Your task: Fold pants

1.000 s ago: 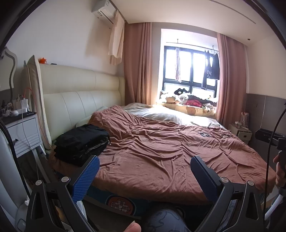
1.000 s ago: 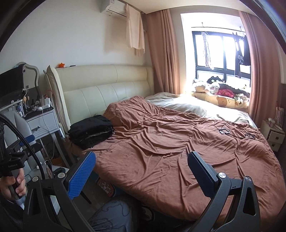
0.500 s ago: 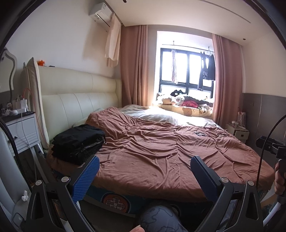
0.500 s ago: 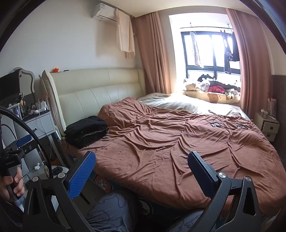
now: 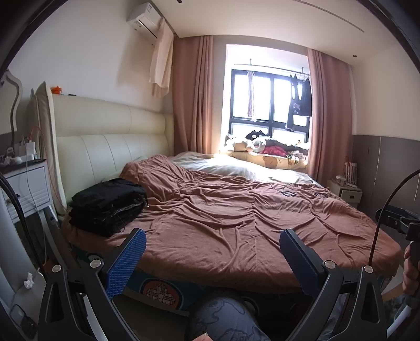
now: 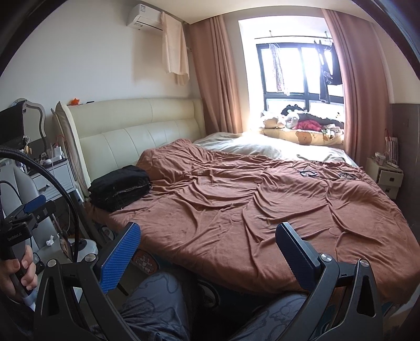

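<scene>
Two grippers hang in the air short of the bed's near edge, each with its jaws spread wide and nothing between them: the left gripper [image 5: 210, 245] and the right gripper [image 6: 207, 237]. The black pants [image 5: 109, 204] [image 6: 120, 187] lie as a folded stack on the left end of the bed, close to the cream padded headboard [image 5: 110, 136], well apart from both grippers. The stack's long axis runs from the near bed edge back toward the far right, parallel to the headboard; which end is the waist cannot be told. A rumpled brown bedspread [image 5: 236, 215] covers the bed, with a pale sheet [image 5: 225, 168] showing beyond it toward the window [image 5: 267, 102]. Pink-brown curtains [image 5: 194, 97] flank the window, stuffed toys [image 6: 299, 120] crowd the sill, and an air conditioner [image 6: 144, 15] sits high on the wall. A white nightstand [image 5: 26, 188] stands left of the headboard.
</scene>
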The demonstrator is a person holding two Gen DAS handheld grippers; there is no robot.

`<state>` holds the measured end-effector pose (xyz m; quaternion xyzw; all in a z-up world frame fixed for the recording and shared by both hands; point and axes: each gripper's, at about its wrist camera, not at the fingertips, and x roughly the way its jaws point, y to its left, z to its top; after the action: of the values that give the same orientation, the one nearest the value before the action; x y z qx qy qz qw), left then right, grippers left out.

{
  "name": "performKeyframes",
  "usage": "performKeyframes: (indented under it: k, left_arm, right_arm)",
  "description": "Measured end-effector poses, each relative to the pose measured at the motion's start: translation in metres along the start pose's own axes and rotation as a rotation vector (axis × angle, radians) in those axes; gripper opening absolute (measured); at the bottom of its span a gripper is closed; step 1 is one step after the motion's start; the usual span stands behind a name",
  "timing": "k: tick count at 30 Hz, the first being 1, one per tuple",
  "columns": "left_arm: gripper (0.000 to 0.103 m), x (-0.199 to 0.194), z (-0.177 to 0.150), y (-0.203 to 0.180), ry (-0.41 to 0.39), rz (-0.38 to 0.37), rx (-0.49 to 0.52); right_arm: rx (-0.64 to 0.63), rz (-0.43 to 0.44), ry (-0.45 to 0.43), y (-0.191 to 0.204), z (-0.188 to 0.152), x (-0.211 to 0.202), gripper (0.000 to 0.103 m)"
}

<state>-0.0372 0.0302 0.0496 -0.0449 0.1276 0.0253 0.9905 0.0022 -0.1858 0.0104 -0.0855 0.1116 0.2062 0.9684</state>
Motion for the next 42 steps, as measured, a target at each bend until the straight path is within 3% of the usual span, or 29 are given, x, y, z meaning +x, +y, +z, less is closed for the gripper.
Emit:
performKeyframes:
  k: [42]
  left_arm:
    - [0.102,-0.0050,-0.0007,-0.0025,0.013,0.000,-0.010]
  right_arm:
    - [-0.001,0.020,0.032,0.0016,-0.0034,0.0000,0.103]
